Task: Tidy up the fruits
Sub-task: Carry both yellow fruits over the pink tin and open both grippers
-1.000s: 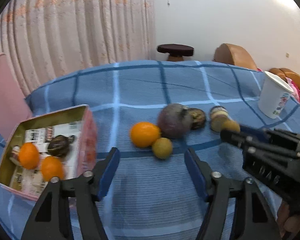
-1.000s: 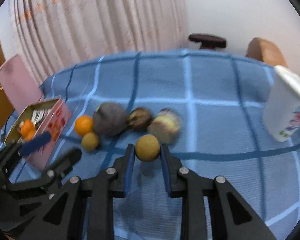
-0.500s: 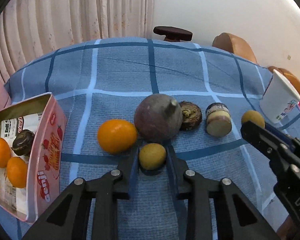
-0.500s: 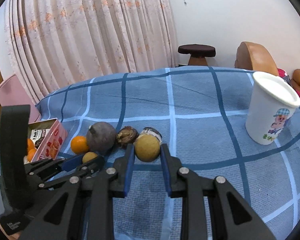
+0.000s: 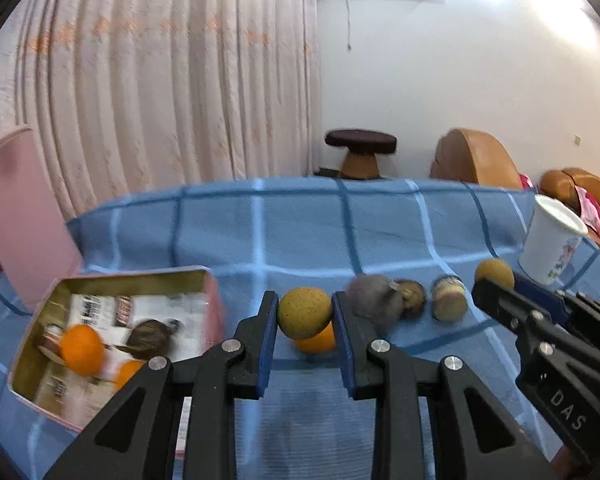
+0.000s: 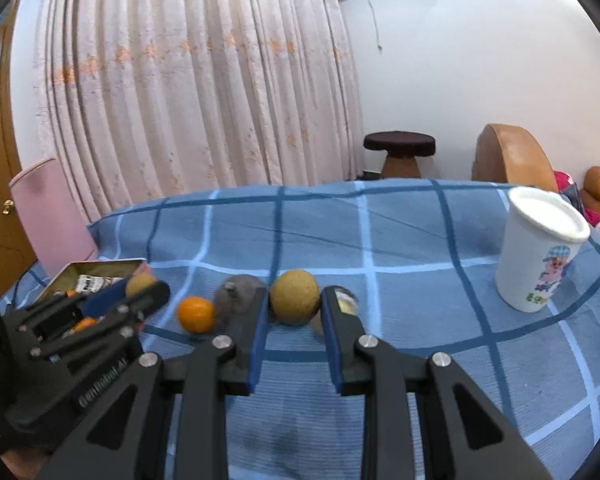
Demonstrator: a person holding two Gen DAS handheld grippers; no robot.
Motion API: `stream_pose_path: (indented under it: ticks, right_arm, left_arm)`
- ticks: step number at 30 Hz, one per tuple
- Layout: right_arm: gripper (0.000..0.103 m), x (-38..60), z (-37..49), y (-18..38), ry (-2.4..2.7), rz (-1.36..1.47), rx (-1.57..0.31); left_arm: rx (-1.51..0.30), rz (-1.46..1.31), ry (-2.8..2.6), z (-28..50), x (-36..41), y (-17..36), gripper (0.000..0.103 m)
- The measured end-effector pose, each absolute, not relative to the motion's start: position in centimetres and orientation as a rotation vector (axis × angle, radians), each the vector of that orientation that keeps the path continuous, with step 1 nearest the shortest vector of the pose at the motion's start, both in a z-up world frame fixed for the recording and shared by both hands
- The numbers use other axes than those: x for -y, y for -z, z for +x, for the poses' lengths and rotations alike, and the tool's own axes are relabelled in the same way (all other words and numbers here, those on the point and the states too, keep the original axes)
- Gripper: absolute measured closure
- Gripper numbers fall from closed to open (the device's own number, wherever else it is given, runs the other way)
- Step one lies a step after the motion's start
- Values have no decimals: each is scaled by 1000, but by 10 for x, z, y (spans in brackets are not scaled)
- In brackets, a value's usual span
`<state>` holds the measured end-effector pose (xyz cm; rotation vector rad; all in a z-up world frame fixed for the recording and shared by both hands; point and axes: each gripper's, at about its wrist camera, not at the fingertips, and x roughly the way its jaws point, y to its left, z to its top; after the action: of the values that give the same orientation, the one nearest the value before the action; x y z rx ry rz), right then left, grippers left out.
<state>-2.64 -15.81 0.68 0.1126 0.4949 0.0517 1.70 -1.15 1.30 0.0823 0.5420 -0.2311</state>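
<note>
so you have a small tan fruit in each claw: the left gripper (image 5: 305, 334) is clenched on one tan fruit (image 5: 305, 312) and lifted off the blue checked cloth (image 5: 300, 232), and the right gripper (image 6: 294, 334) is clenched on the other tan fruit (image 6: 295, 297), also clear of the cloth. the open tin (image 5: 112, 280) lies at about 9 o'clock from the left claw, with two oranges (image 5: 82, 349) and a dark fruit (image 5: 148, 338) already inside. carry the left fruit over the tin's near wall, keep it high enough to clear the rim, and aim for the bare patch at the tin's 12 o'clock end. lower before you let go, since a round fruit probably rolls. bring the right claw in afterwards so the two tools don't crowd. the loose orange (image 6: 196, 314), the purple fruit (image 5: 374, 300) and the others at 3 o'clock wait their turn.
</note>
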Motion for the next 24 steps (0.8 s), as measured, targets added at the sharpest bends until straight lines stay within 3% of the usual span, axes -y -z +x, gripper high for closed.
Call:
stream_pose_path:
  ticks: [13, 24]
  right_arm:
    - [74, 59, 3, -10, -217, 113, -530]
    - [74, -15, 31, 10, -368, 85, -632]
  left_arm:
    - [-532, 4, 16, 39, -97, -18, 74]
    - [-625, -14, -173, 57, -157, 0, 74]
